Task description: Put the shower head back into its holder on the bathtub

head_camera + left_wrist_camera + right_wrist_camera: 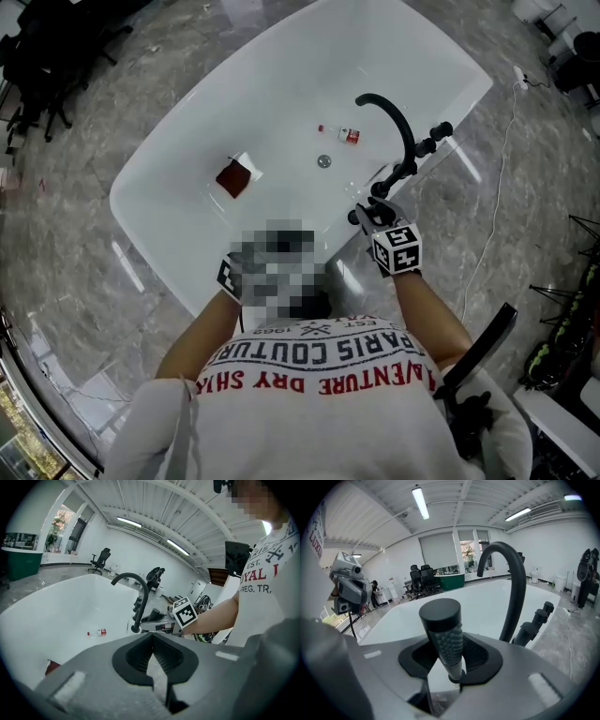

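Note:
The black shower head (443, 632) stands upright between the jaws of my right gripper (450, 667), which is shut on its nubbed handle. Its lower end meets a dark ring just below the jaws. In the head view the right gripper (372, 215) is at the near rim of the white bathtub (187, 141), right beside the base of the curved black faucet (392, 114). My left gripper (157, 667) is shut and empty, held over the tub's near edge. In the head view only its marker cube (228, 275) shows beside a blurred patch.
Inside the tub lie a dark red object (234, 177), a small bottle (345, 135) and the drain (323, 161). Black knobs (436, 134) line the rim past the faucet. A white cable (497, 178) runs over the grey floor at the right.

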### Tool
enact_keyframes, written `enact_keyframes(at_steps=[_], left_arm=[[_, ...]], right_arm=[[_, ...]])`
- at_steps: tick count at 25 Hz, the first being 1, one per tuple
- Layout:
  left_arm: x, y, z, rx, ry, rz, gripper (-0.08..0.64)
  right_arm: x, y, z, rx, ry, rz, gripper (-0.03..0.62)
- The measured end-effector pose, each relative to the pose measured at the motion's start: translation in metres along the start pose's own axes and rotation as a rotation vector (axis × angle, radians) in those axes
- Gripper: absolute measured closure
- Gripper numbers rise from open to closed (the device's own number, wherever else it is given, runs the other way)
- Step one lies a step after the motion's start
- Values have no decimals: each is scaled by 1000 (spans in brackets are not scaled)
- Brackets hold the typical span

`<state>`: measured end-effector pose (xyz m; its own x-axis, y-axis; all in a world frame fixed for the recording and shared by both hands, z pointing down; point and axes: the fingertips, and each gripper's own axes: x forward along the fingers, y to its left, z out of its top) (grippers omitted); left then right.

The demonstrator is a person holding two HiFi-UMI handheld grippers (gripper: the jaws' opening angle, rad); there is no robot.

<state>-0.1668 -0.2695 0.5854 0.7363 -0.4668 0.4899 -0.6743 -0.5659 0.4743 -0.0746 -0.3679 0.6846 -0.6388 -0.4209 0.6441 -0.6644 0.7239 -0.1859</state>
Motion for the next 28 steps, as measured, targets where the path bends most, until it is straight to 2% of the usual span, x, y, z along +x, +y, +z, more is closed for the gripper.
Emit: enact_keyframes(at_steps=[5, 9, 11, 15, 18, 21, 25, 28], left_arm=[[6, 1, -8, -20, 6, 4, 557], [6, -1, -8, -31, 8, -2, 557], [3, -4, -8, -33, -2, -10, 557], [1, -13, -9, -5, -2, -9, 557], [-1, -27, -11, -3, -18, -22, 557], [-1, -55, -11, 15, -36, -46, 557], [5, -98, -8, 105, -58, -56, 557], [-2, -142, -16, 161, -87, -69, 557]], right_arm=[[11, 3, -13, -35, 31, 22, 462], [17, 9, -13, 48, 49, 75, 447], [18, 14, -15, 67, 61, 80, 382], [-6, 10, -14, 122, 9, 41, 343], [-41, 14, -9, 142, -52, 31, 343], [-90, 34, 3, 90, -127, 51, 395], [-164, 75, 14, 4, -234, 109, 593], [-217, 116, 0, -28, -274, 165, 594]])
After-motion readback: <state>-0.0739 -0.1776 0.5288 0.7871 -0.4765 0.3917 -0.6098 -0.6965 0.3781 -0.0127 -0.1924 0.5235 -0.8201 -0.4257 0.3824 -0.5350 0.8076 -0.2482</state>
